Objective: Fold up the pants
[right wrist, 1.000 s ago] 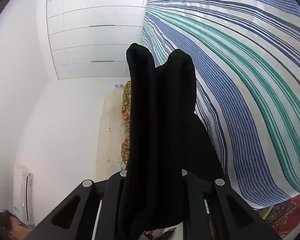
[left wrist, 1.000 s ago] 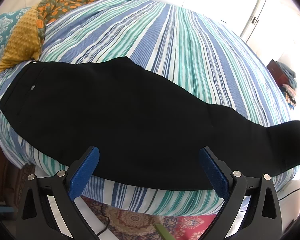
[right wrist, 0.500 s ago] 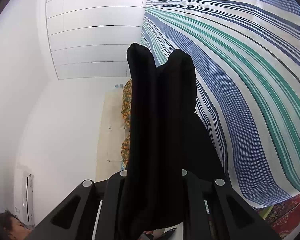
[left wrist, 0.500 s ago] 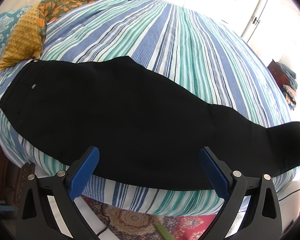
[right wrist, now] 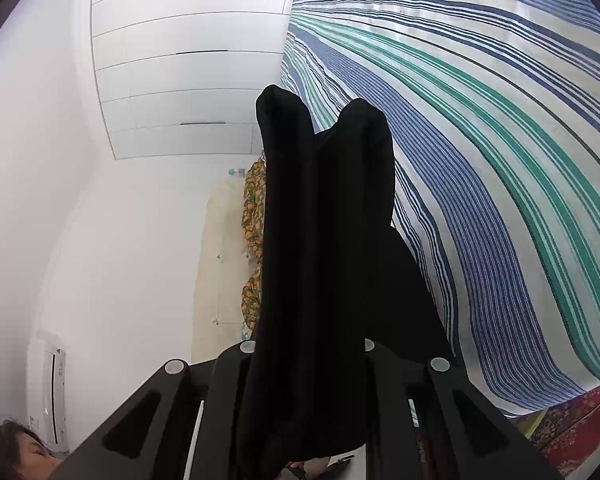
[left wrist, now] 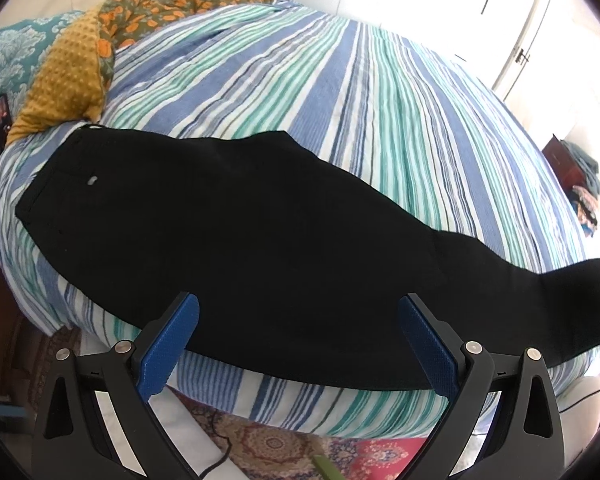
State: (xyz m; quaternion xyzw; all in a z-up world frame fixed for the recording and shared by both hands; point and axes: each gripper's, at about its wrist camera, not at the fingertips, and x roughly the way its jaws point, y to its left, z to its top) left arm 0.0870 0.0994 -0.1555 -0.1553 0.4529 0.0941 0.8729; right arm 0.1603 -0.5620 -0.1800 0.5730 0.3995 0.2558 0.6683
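**Black pants stretched along the bed's near edge, one end pinched**

Here, the long black fabric pants [left wrist: 284, 240] lie flat along the near edge of the bed with the blue, green and white striped cover [left wrist: 340, 92], waistband to the left, legs running off to the right. The far right end rises out of the left wrist view, so where it ends cannot be read there. The left hand-held gripper [left wrist: 298, 344] hovers released above the near hem, its blue pads [left wrist: 168, 346] spread wide with nothing between them.

In the right wrist view, the right hand-held gripper [right wrist: 320, 216] is clenched on the pants [right wrist: 324, 280]; dark cloth drapes over both fingers and hides the pads entirely, leaving two rounded humps. How many layers are pinched is hard to tell.

A mustard-yellow knobbly blanket [left wrist: 66, 80] sits at the far left of the bed, partly cut off. A patterned red rug [left wrist: 284, 448] shows below the mattress.
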